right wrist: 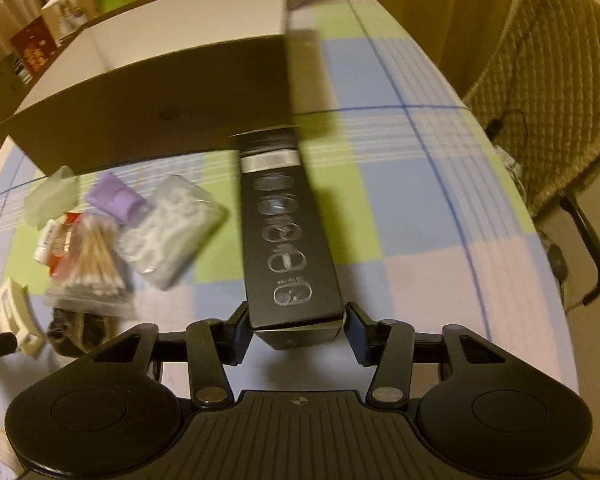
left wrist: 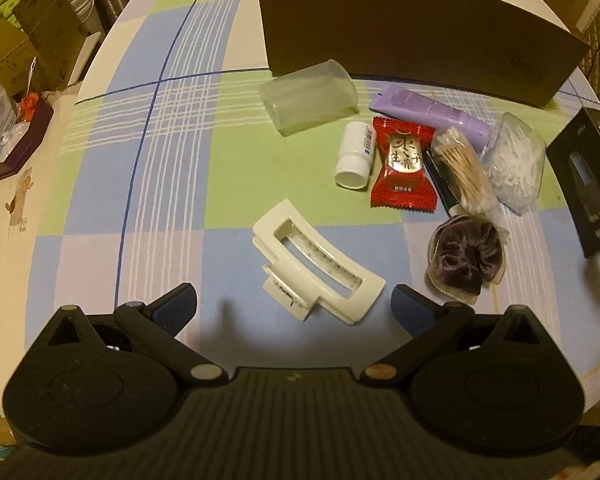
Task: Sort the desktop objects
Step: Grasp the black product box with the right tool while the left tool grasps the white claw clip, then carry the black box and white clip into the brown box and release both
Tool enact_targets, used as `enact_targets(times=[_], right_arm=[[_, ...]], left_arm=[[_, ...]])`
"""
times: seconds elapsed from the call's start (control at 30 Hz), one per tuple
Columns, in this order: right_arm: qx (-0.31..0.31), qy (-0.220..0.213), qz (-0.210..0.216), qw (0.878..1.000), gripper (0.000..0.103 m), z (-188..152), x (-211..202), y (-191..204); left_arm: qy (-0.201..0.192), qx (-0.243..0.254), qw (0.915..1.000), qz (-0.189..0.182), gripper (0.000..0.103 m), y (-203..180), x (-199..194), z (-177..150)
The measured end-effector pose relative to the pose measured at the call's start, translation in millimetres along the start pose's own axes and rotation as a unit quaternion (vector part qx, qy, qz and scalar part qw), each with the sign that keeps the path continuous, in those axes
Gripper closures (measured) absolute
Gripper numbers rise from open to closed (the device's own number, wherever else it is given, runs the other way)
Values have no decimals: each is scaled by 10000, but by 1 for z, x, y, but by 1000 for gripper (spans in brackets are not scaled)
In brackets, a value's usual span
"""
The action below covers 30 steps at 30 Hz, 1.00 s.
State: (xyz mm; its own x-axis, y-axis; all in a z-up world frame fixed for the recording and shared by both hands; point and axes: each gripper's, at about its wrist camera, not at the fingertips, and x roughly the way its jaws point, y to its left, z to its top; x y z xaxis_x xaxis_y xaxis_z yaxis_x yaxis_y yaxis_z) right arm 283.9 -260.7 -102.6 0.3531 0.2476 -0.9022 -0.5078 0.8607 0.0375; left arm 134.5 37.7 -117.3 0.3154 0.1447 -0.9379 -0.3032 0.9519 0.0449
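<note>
Checked blue-green cloth covers desk; left tongs spread wide over cream plastic hair claw; right tongs clamp near end of long black box; brown open carton far.

Motion-blurred bag of cotton swabs, black box cut off at the frame edge

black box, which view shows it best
The right wrist view: the black box runs lengthwise up the frame, printed top visible, between the right gripper jaws. The left wrist view catches only part at its right edge.
</note>
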Motion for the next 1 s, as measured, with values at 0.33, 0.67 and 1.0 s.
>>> enact_targets(times=[0.33,0.67,1.0], right_arm=[[-160,-29,147,9998,57,7,-2,-14],[-579,3,496,9971,57,15,2,-17],[-1091,-176,840,9903,28,24,-1,-17]], left_arm=[[-39,-78,9999,119,11,-13,21,10],[-317,663,9967,-339,62,-8,29,7],[-118,411,9991,-26,47,-2,25,4]])
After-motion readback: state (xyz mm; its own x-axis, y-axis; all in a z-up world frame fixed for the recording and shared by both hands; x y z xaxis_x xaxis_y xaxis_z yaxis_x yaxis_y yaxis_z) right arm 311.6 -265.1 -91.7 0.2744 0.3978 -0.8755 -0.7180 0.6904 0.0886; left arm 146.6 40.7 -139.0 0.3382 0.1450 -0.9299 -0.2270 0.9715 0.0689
